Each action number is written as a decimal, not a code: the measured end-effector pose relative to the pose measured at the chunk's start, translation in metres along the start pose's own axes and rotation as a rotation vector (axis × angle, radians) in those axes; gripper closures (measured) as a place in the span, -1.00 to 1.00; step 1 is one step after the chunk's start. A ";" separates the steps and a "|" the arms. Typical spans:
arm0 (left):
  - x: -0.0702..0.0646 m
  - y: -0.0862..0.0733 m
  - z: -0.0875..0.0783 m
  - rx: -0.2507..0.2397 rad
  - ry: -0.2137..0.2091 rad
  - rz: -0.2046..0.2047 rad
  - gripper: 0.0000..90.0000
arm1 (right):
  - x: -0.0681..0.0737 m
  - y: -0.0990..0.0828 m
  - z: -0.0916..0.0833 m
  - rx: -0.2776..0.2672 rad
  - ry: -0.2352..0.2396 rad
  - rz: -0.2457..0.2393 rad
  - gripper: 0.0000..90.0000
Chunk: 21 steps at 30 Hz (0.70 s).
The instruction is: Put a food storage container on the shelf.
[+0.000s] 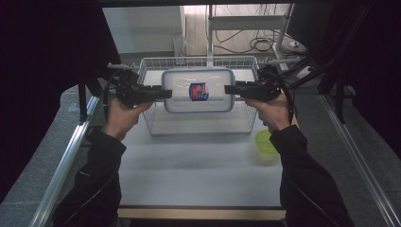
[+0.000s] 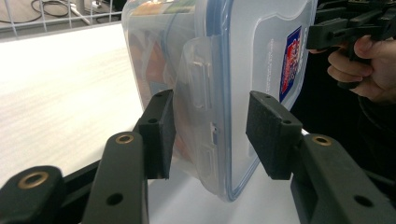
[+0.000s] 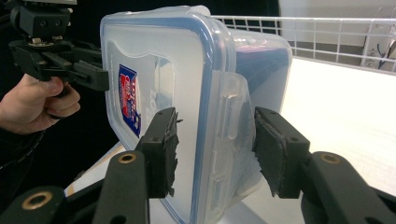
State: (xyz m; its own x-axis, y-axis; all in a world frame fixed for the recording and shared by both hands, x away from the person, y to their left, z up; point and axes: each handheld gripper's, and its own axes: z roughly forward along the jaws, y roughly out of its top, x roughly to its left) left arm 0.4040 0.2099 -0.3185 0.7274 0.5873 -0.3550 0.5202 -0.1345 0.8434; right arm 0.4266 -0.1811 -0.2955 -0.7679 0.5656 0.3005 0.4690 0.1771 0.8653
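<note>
I hold the lidded container (image 1: 198, 90) between both claws: left claw (image 1: 166, 93) and right claw (image 1: 229, 89) each half-open, clamping opposite ends.

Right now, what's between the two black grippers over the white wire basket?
The clear plastic lidded container, with the left gripper and right gripper clamped on its ends, seen in the high view above the wire basket.

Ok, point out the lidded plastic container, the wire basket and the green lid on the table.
plastic container (image 1: 197, 90), high view, on the middle of its clear lid.
wire basket (image 1: 198, 60), high view, on its far rim.
green lid (image 1: 265, 142), high view, on its top surface near the person's right sleeve.
</note>
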 end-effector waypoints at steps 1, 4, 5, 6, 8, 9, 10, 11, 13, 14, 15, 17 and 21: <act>0.000 0.000 0.000 0.000 0.000 0.000 0.18 | 0.000 0.000 0.000 0.000 0.000 0.000 0.14; 0.005 0.009 0.004 0.005 0.000 -0.003 0.17 | -0.006 0.006 0.002 -0.003 -0.005 0.011 0.13; 0.005 0.009 0.004 0.005 0.000 -0.003 0.17 | -0.007 0.008 0.003 -0.005 -0.007 0.012 0.13; 0.006 0.011 0.005 0.006 0.002 -0.002 0.17 | -0.007 0.008 0.003 -0.005 -0.007 0.012 0.13; 0.008 0.016 0.007 0.014 0.006 -0.004 0.17 | -0.013 0.010 0.005 -0.003 -0.012 0.024 0.12; 0.010 0.020 0.010 0.018 0.011 -0.002 0.17 | -0.015 0.011 0.006 -0.004 -0.013 0.030 0.11; 0.010 0.020 0.010 0.018 0.011 -0.002 0.18 | -0.017 0.012 0.007 -0.003 -0.015 0.036 0.11; 0.012 0.023 0.012 0.025 0.014 -0.008 0.17 | -0.019 0.012 0.008 -0.004 -0.016 0.042 0.11; 0.014 0.024 0.014 0.027 0.017 -0.015 0.17 | -0.024 0.013 0.010 -0.008 -0.015 0.048 0.11; 0.017 0.026 0.016 0.027 0.018 -0.020 0.17 | -0.026 0.014 0.012 -0.008 -0.015 0.055 0.11; 0.018 0.027 0.017 0.025 0.019 -0.025 0.17 | -0.028 0.014 0.013 -0.009 -0.016 0.059 0.11; 0.021 0.028 0.018 0.024 0.019 -0.031 0.17 | -0.031 0.015 0.015 -0.013 -0.016 0.062 0.11; 0.026 0.028 0.020 0.014 0.013 -0.054 0.17 | -0.034 0.019 0.018 -0.018 -0.018 0.076 0.11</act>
State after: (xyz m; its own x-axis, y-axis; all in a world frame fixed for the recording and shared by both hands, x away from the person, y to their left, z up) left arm 0.4459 0.2055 -0.3122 0.6924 0.6041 -0.3945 0.5646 -0.1132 0.8176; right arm 0.4697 -0.1828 -0.2968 -0.7225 0.5914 0.3580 0.5175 0.1192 0.8474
